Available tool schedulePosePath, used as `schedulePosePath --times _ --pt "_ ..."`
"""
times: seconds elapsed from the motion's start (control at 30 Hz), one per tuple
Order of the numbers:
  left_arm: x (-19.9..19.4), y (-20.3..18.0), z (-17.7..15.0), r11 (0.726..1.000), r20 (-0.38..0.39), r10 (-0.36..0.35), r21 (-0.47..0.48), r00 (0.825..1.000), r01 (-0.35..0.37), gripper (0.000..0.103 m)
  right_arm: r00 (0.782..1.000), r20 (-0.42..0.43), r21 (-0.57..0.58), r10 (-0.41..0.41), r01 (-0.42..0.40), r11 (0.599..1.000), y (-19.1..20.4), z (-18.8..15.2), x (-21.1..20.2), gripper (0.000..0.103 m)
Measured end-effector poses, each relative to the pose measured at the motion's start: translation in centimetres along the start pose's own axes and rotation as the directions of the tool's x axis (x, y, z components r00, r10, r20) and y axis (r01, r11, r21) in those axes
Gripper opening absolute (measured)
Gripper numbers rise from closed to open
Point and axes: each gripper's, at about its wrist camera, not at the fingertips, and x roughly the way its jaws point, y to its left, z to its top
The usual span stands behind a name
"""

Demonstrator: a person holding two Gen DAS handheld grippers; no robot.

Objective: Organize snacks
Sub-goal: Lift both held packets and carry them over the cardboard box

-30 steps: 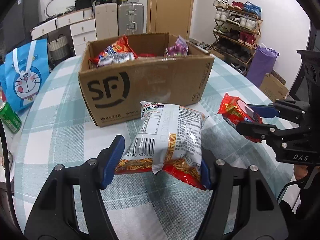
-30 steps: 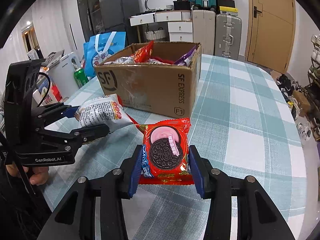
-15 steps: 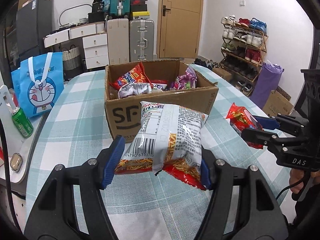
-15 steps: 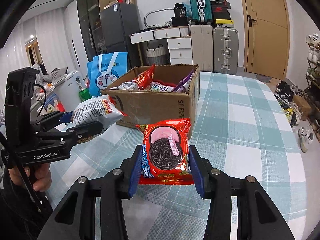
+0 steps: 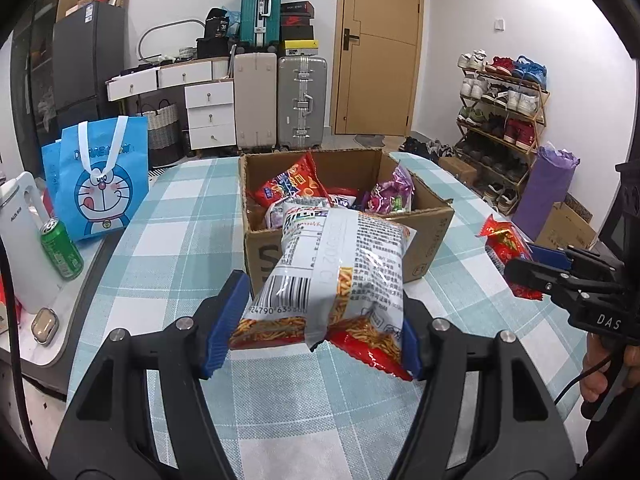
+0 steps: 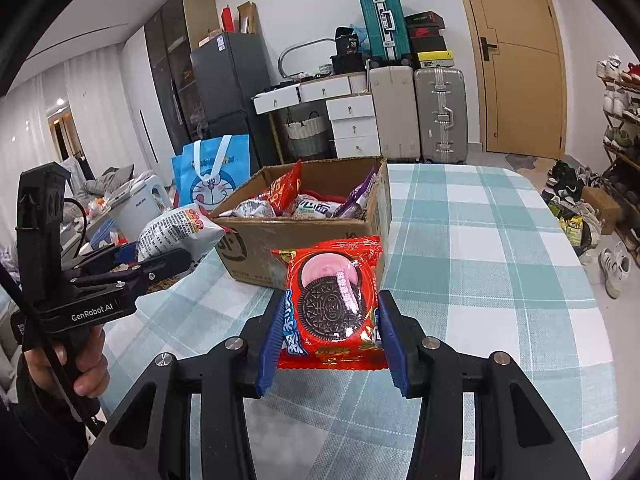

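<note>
The left tongs [image 5: 320, 332] pinch the white chip bag [image 5: 336, 272] by its bottom end. The right tongs [image 6: 332, 340] pinch the red cookie pack [image 6: 334, 304] by its sides. Both snacks hang in the air above the checked tabletop [image 6: 480, 240], just in front of the open cardboard box [image 5: 424, 236], which has other snacks inside. A second ago both tongs were lower and we saw the box mostly from the side. Now they are higher, we can see down into the box, and more of the room shows behind it. Both grips look the same as before.
</note>
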Motion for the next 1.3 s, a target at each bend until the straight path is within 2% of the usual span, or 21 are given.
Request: schedulePosePath --times 0.33,0.8,1.3 --pt "-0.6 1.0 1.3 0.999 0.029 0.025 -0.032 0.999 -0.024 0.064 0.998 0.06 0.024 0.026 -0.027 0.999 0.3 1.8 -0.4 0.045" --pt "0.3 2.9 4.7 0.997 0.062 0.056 -0.059 0.997 -0.052 0.064 0.995 0.084 0.064 0.046 -0.051 0.997 0.0 5.4 1.8 0.045" --pt "5.3 2.3 8.8 0.995 0.043 0.063 -0.083 0.997 -0.059 0.065 0.992 0.09 0.104 0.087 -0.096 0.99 -0.5 8.0 4.8 0.045"
